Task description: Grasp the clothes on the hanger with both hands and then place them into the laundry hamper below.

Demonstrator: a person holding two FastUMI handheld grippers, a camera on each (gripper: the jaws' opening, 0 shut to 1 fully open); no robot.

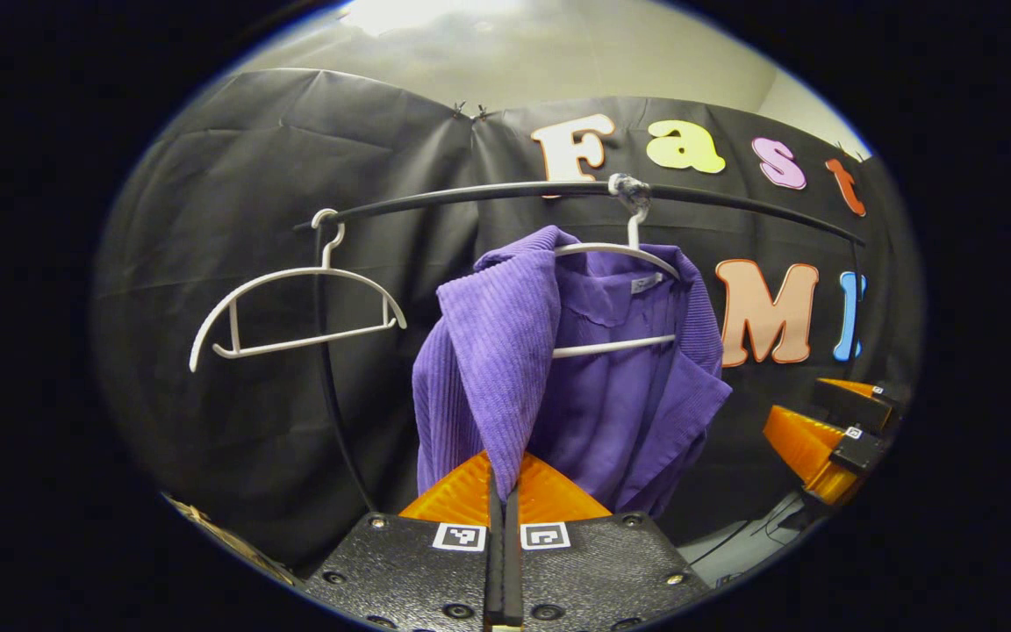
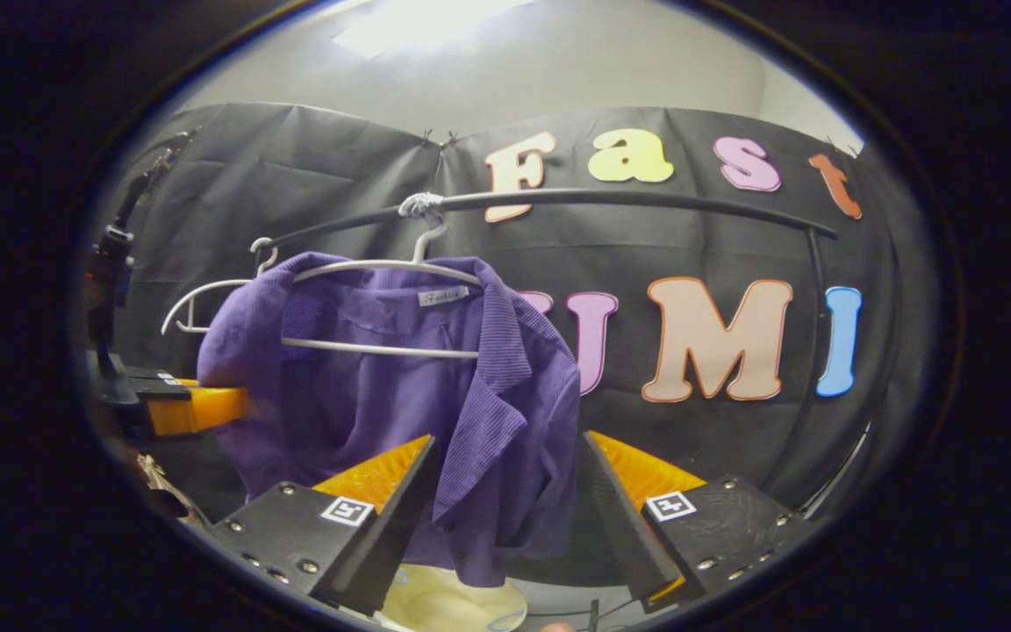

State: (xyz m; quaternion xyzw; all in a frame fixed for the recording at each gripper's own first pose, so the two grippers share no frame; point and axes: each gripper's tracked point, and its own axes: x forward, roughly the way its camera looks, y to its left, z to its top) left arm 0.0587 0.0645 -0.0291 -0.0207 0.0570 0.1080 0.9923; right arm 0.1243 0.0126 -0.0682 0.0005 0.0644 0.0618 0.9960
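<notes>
Grasp step half done: left gripper (image 1: 503,491) pinches purple shirt (image 1: 505,369); right gripper (image 2: 505,500), spread around its other front edge, must clamp next.

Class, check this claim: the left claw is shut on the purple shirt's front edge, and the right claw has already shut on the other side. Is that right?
Not quite. The left claw is shut on the purple shirt, but the right claw is open, its fingers either side of the shirt's hanging edge without pressing it, as the right gripper view shows.
</notes>
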